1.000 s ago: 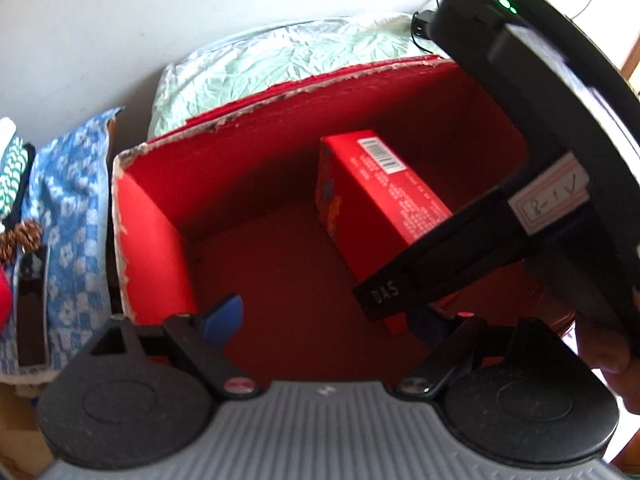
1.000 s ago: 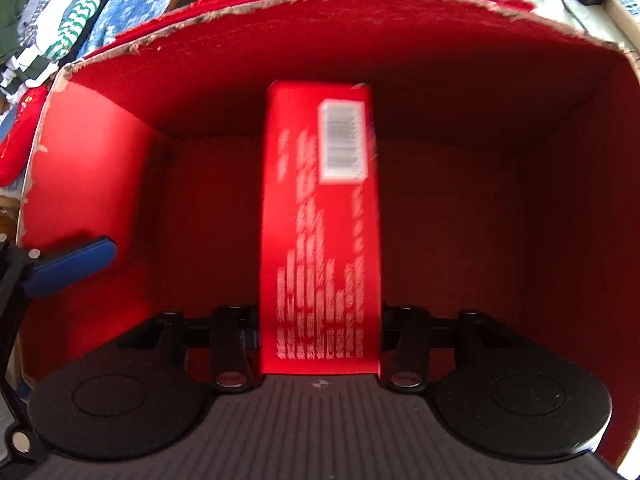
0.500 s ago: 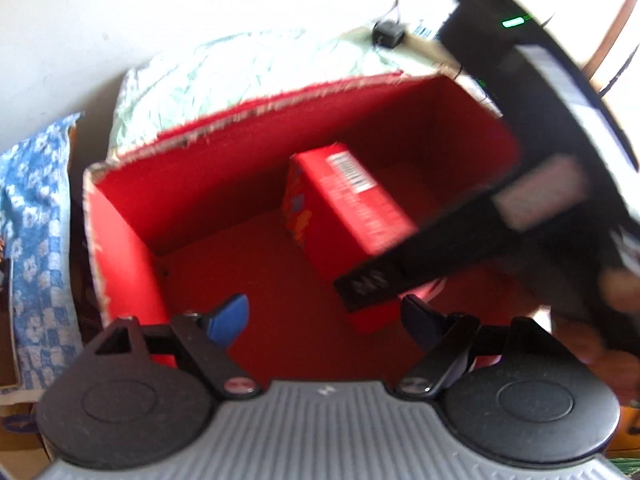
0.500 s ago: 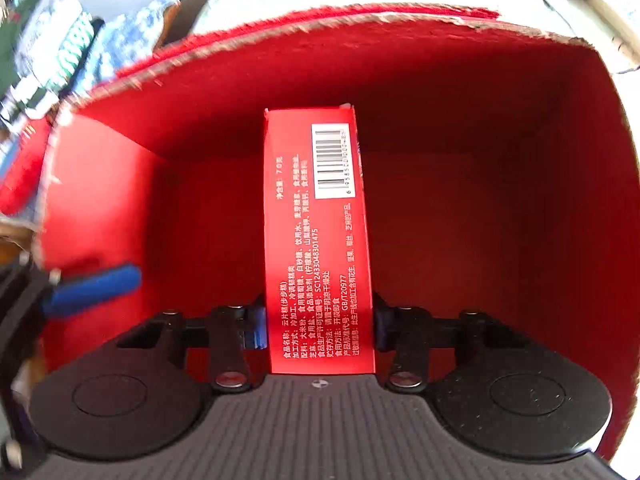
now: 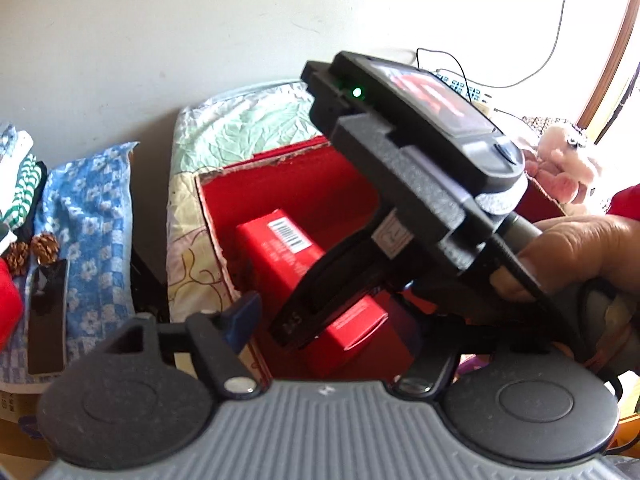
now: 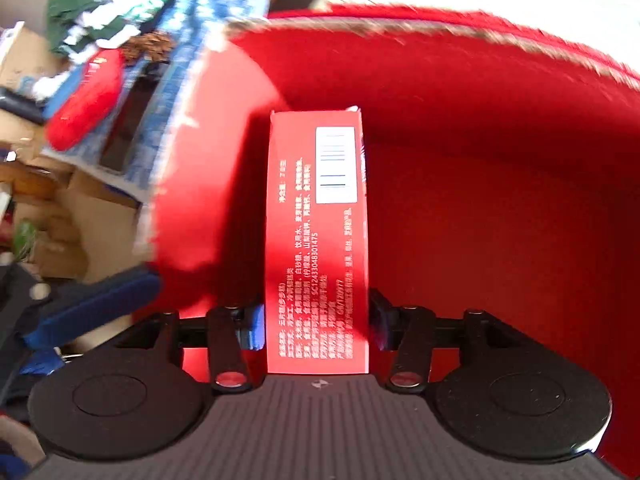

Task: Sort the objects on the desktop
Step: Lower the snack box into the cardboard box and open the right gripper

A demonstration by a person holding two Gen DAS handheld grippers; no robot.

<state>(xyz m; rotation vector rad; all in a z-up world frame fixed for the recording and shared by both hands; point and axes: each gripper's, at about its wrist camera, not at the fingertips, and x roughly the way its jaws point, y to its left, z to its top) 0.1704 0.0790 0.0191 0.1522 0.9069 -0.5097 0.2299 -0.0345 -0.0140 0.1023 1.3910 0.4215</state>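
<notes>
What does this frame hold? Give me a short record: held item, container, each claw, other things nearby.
held item: red carton, barcode label facing the camera
container: open red box; carton is inside its walls
right claw: shut on the carton, fingers on both sides
left claw: open, holding nothing, by the box's near edge
hand: grips the right claw's handle
nearby: blue cloth, pine cones, phone, pink plush

The left gripper (image 5: 320, 332) pulled back and up from the red bin (image 5: 224, 216); the right gripper (image 6: 316, 320) carried the red carton (image 6: 316, 240) toward the bin's left wall.
</notes>
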